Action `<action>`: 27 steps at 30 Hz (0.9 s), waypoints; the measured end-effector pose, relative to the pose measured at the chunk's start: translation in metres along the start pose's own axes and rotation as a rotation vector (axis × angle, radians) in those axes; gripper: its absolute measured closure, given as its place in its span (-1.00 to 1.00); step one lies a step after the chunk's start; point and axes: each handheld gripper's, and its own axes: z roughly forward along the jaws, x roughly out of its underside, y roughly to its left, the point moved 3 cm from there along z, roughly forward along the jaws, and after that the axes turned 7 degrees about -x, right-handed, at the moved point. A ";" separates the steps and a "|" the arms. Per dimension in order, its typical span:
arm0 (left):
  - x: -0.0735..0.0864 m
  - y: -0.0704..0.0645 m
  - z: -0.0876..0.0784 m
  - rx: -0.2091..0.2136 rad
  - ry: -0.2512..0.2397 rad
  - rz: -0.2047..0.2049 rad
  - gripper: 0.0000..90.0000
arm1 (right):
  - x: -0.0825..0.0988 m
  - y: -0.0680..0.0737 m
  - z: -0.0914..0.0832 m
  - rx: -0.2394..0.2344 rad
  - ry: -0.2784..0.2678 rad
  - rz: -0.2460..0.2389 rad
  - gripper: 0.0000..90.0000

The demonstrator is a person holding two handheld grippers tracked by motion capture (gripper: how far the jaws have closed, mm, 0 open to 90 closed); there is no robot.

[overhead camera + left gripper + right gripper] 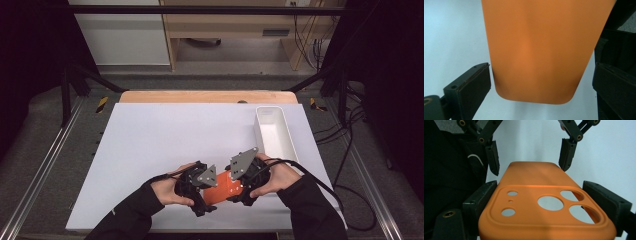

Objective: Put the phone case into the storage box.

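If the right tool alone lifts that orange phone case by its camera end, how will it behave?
The orange phone case looks like thin, matte soft rubber, so it is probably light and may flex or sag at its free end. The matte skin should grip the right tool rather than slip. Flat with rounded corners, it is unlikely to roll.

From above, I see both of my grippers close together at about 6 o'clock on the white tabletop (165, 135). Between them lies an orange phone case (223, 186), its ends covered by the gripper bodies. The left gripper (199, 186) sits at its 9 o'clock end, the right gripper (246, 176) at its 3 o'clock end. From here I cannot see how the jaws stand. A white oblong bin (292, 138) stands near the right gripper, toward 1 o'clock.
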 end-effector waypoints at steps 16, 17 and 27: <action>-0.008 -0.001 0.009 0.029 0.020 0.012 -0.91 | 0.000 0.000 0.003 -0.008 0.020 0.010 -0.65; -0.008 -0.001 0.010 0.028 0.022 0.018 -0.91 | 0.000 0.000 0.003 -0.010 0.020 0.010 -0.65; -0.009 -0.001 0.014 0.039 0.048 0.054 -0.88 | -0.002 -0.001 0.006 -0.011 0.031 0.007 -0.65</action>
